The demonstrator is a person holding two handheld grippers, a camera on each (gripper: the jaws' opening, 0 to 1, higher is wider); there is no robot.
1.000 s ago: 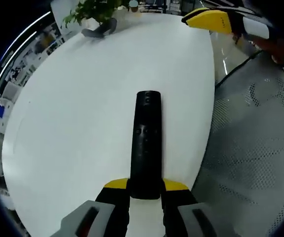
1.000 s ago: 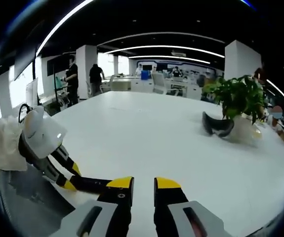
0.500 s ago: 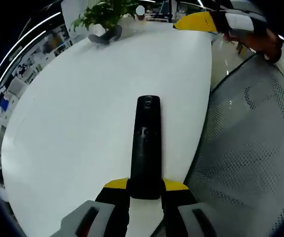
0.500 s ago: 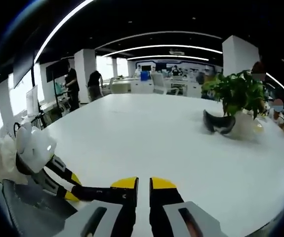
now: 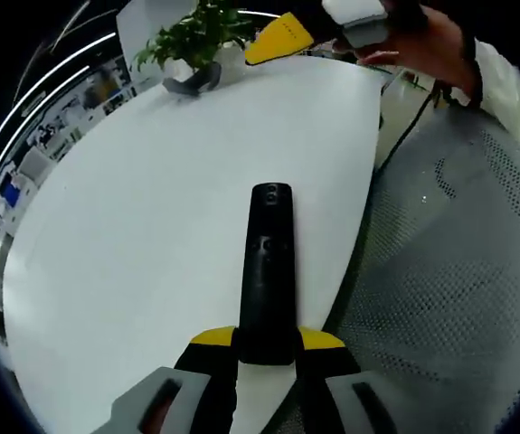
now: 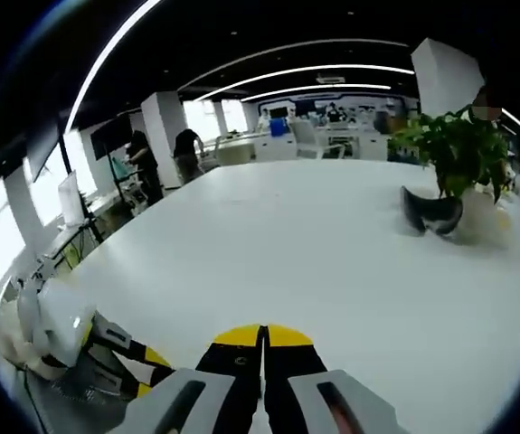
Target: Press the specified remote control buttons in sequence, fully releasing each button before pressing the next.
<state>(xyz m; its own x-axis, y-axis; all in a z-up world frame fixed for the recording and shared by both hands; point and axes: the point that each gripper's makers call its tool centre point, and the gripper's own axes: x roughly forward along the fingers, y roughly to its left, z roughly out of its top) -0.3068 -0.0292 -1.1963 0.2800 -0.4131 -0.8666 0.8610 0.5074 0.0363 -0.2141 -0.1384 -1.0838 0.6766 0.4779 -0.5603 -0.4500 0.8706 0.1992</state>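
The left gripper (image 5: pixel 266 348) clamps the near end of the black remote (image 5: pixel 267 271), which sticks out over the white table (image 5: pixel 133 226) near its edge. The right gripper (image 6: pixel 262 342), jaws together and empty, hangs above the table beyond. Judging by this, pressing has not begun: next, bring the closed tips down onto the first button. Farther off stands a potted plant (image 6: pixel 458 154).

My left gripper (image 5: pixel 267 339) rises from six o'clock, jaws clamped on the near end of the remote (image 5: pixel 268 262), which points toward twelve. My right gripper (image 6: pixel 261 336) has its yellow tips pressed together with nothing between them. In the left gripper view it hangs at one o'clock, held in my hand (image 5: pixel 431 45), white sleeve (image 5: pixel 509 86) behind.
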